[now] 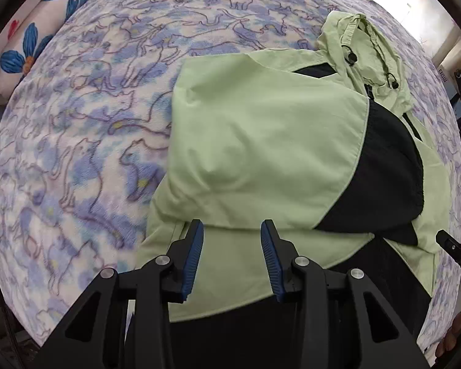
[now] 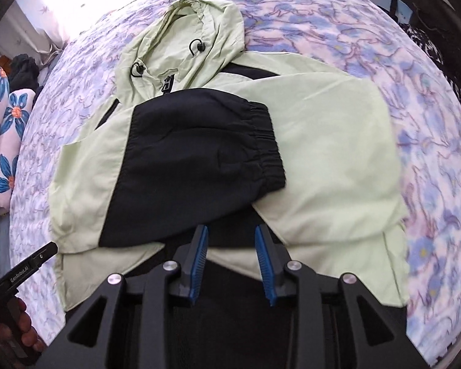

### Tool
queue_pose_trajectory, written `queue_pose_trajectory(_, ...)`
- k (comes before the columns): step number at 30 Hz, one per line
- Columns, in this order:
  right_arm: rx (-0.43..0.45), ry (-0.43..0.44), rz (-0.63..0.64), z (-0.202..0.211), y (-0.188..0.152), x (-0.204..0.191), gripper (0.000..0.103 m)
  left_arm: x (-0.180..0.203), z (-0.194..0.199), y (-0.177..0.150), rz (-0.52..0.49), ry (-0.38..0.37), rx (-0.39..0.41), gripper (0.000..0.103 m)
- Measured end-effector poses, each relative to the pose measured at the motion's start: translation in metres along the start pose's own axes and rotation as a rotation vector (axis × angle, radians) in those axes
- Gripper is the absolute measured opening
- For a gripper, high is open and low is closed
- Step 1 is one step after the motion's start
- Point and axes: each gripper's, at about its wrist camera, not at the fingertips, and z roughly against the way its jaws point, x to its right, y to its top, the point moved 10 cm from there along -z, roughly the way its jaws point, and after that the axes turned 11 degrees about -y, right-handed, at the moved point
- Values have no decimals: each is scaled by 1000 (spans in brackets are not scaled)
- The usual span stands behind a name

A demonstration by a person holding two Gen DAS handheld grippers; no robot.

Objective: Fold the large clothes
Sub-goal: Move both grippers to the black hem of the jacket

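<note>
The jacket [image 1: 261, 141], pale green with black panels, lies flat on a bed under a blue cat-print blanket [image 1: 86, 117]. Both sleeves are folded across its chest, and the black cuff [image 2: 261, 141] rests on top. Its hood [image 2: 193, 43] points away toward the window. The left gripper [image 1: 232, 240] hangs over the lower hem, jaws apart and holding nothing. The right gripper [image 2: 230, 243] hangs likewise, jaws apart and empty. Flowered pillows [image 1: 37, 30] lie at the bed's edge.

I count one jacket [image 2: 322, 160] on one bed [image 2: 415, 92]. Two cord toggles [image 2: 199, 46] on hood. Two flowered pillows [image 2: 3, 141] at bed edge. Two grippers: left gripper [image 1: 232, 255], right gripper [image 2: 230, 258].
</note>
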Motion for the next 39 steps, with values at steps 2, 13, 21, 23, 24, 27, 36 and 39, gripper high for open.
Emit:
queue_pose_trajectory(2,2,-7,3,11,-4,4,32,0,13,-7,-2,2,2,37)
queue_pose_trajectory(13,5,15,114,75,-45,9,35,-24,93,-68,33,46,42,40)
queue_pose_trajectory(21,-13,17,204,92,-81,16,42,-54,129,-117,94,89,41,42)
queue_pose_trajectory(23,-21,16,215,94,-91,20,42,-62,132,-129,106,94,29,47)
queue_pose_trajectory(24,-24,14,218,95,-95,22,42,-68,135,-140,115,99,17,48)
queue_pose_trajectory(27,-42,10,224,97,-109,29,42,-82,138,-163,139,96,-19,48)
queue_pose_trajectory(36,-59,19,187,104,-136,42,42,-106,128,-224,203,12,-127,51)
queue_pose_trajectory(39,-26,12,196,111,-145,42,42,-108,120,-235,189,-14,-157,51)
